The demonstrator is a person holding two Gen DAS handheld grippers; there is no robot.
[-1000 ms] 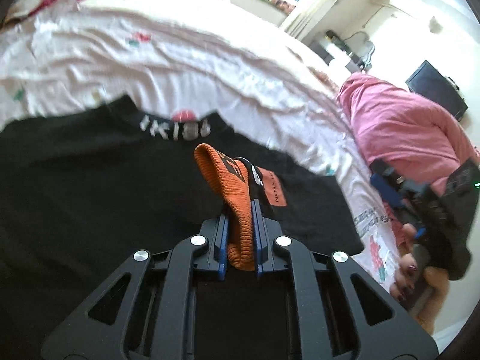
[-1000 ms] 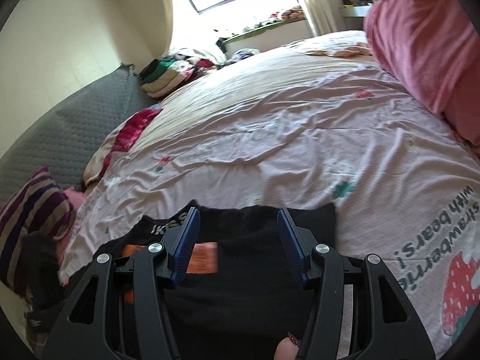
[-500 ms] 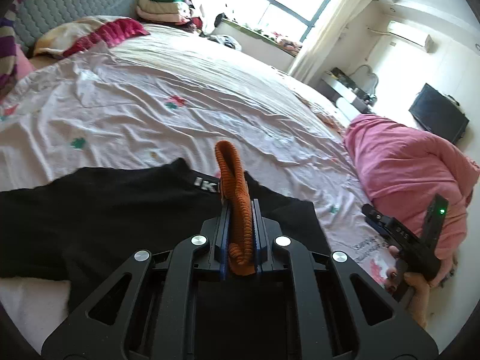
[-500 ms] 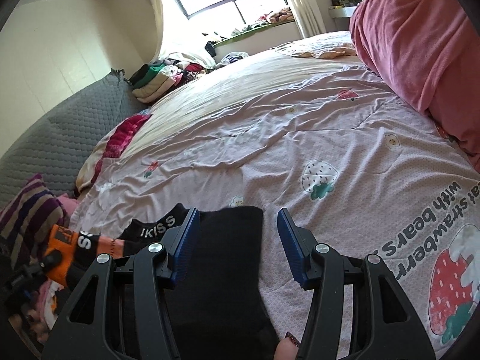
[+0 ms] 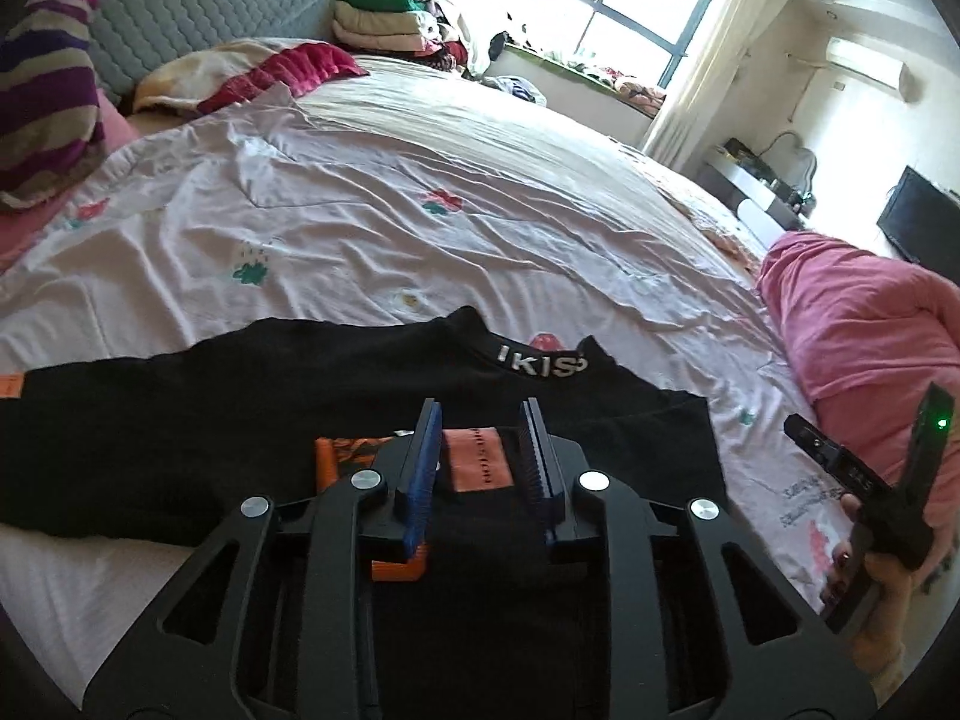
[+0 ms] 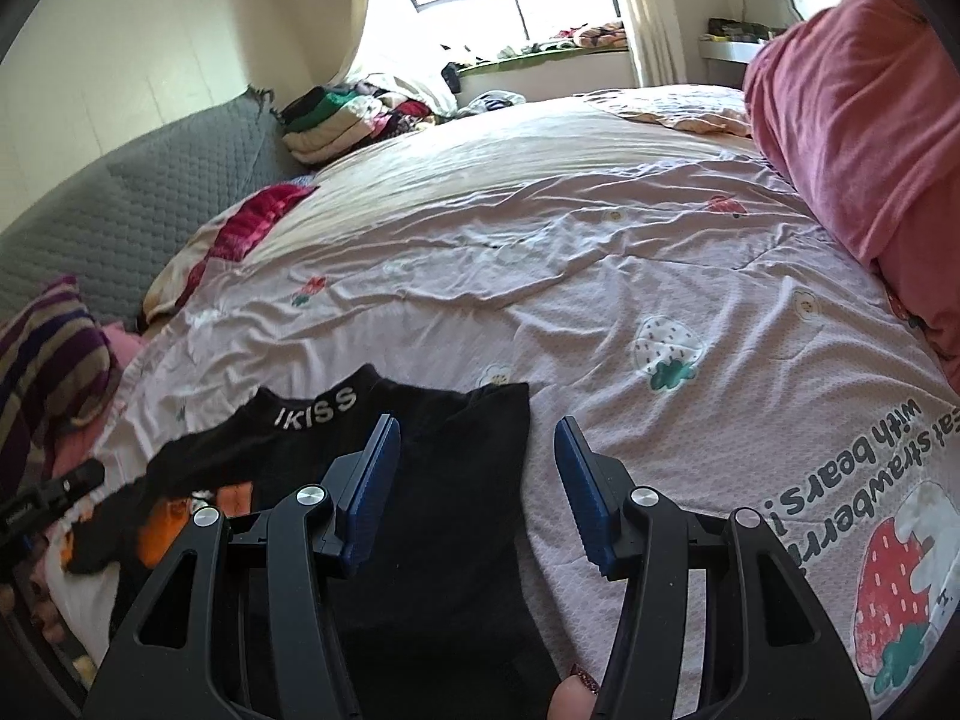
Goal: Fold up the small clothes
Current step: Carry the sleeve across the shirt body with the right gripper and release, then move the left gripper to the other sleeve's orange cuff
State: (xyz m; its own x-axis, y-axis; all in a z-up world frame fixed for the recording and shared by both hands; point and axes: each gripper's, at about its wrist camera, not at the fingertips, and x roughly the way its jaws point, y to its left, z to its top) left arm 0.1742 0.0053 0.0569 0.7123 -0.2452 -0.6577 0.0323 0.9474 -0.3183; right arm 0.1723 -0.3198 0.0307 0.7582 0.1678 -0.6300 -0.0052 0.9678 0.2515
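A black top (image 5: 240, 420) with "IKISS" on its collar (image 5: 543, 366) lies spread on the bed sheet (image 5: 420, 180). Its sleeve with the orange cuff (image 5: 342, 462) is folded over the body. My left gripper (image 5: 480, 450) hovers just above, its jaws opening. Nothing is pressed between the pads, and an orange patch (image 5: 480, 459) on the cloth shows through the gap. In the right wrist view my right gripper (image 6: 477, 480) stands open over the right edge of the black top (image 6: 456, 480), empty. The orange cuff (image 6: 159, 534) shows at the left there.
A pink blanket (image 5: 852, 312) is heaped on the right of the bed. A striped pillow (image 5: 42, 120) and a grey quilted headboard (image 5: 198, 6) stand at the left. Folded clothes (image 5: 384, 18) are stacked at the far end. The strawberry-print sheet (image 6: 600, 276) stretches beyond the top.
My left gripper held the orange cuff upright, carried it over the black top and let it go; the cuff now lies flat. The right gripper stayed open and shifted slightly.
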